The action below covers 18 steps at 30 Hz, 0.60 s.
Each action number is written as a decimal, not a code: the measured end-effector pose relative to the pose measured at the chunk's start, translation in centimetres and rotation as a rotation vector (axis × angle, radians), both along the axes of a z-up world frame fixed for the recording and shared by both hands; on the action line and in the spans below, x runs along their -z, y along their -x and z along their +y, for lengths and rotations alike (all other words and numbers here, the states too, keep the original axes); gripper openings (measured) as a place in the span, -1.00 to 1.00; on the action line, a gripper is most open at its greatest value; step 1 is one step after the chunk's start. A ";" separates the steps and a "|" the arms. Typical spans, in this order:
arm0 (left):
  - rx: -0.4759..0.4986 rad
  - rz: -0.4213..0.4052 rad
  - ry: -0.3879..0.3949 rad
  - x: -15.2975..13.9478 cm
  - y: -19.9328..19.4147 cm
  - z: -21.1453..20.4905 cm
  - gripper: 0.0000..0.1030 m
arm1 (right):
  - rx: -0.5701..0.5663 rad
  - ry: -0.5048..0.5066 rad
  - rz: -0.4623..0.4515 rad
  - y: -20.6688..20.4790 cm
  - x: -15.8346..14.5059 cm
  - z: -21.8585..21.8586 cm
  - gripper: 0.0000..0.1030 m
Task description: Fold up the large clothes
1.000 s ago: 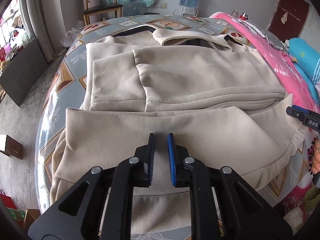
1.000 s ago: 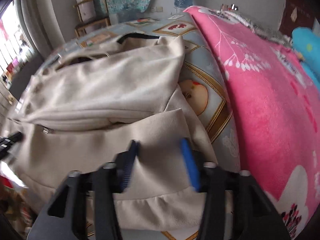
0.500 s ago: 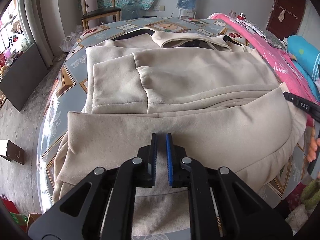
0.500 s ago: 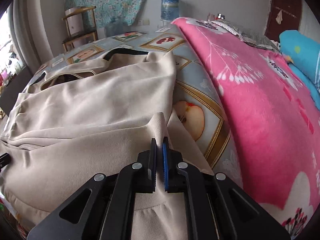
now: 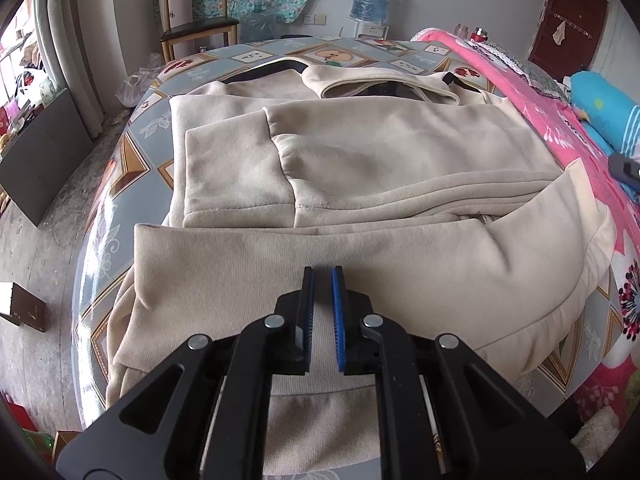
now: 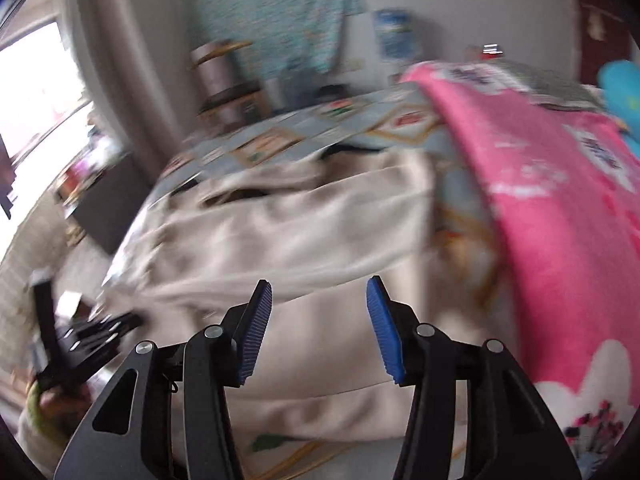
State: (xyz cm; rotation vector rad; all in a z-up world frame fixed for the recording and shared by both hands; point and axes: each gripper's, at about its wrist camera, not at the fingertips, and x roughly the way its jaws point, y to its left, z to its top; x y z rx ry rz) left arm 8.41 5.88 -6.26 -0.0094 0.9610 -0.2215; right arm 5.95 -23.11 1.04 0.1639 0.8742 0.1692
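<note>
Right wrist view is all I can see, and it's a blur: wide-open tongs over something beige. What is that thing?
Observer: A beige hoodie lying on a patterned table. Its bottom edge is folded up over the body.
Visitor: Where are the other tongs?
Observer: The left tongs are at that folded edge, with the pads only a narrow slit apart. I cannot tell whether they pinch cloth.
Visitor: Are the sleeves tucked in?
Observer: One sleeve lies folded flat across the front, its cuff end nearer the left tongs.
</note>
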 end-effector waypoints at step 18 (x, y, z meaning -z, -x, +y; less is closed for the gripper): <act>0.037 -0.060 0.040 -2.5 2.2 -0.3 -0.81 | -0.198 0.075 0.193 -3.9 7.7 10.2 -0.05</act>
